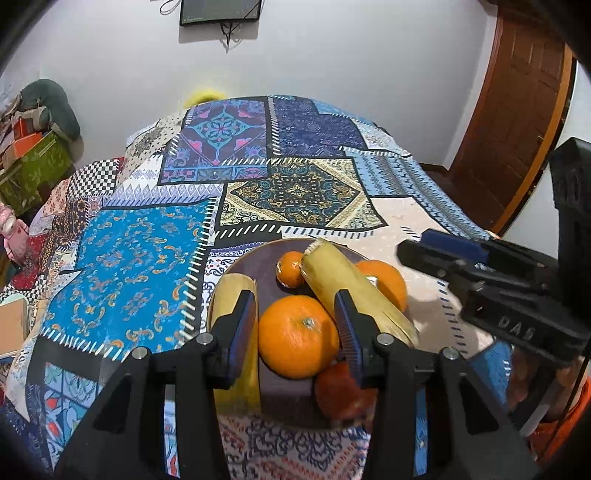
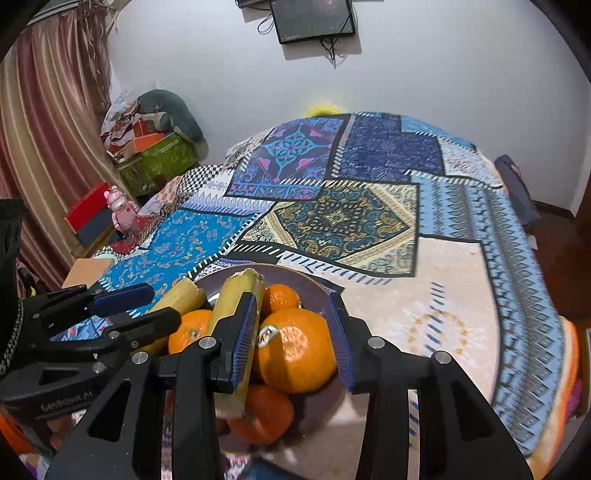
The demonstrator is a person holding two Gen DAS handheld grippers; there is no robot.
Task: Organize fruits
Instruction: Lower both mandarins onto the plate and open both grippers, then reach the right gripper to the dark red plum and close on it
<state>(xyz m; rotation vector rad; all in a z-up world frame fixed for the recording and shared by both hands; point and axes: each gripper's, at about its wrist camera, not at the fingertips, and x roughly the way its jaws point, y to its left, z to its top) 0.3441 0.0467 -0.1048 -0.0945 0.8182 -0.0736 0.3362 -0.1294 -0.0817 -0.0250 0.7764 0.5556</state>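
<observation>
A dark round plate (image 1: 258, 258) on the patchwork bedspread holds two yellow bananas (image 1: 354, 288), several oranges and a reddish fruit (image 1: 343, 391). My left gripper (image 1: 295, 325) is open, with its blue pads on either side of a large orange (image 1: 297, 338), close but with gaps. My right gripper (image 2: 295, 332) is open around another large orange with a sticker (image 2: 295, 350); its left pad lies against a banana (image 2: 236, 306). A small orange (image 2: 282, 299) sits behind. Each gripper shows in the other's view: the right (image 1: 443, 254), the left (image 2: 140, 299).
The patchwork bedspread (image 1: 147, 258) covers the whole bed. Boxes and bags (image 2: 155, 155) are piled in the far left corner, with a pink toy (image 2: 122, 210) and a curtain (image 2: 44, 147). A wooden door (image 1: 517, 110) stands at the right. A screen (image 2: 314, 22) hangs on the wall.
</observation>
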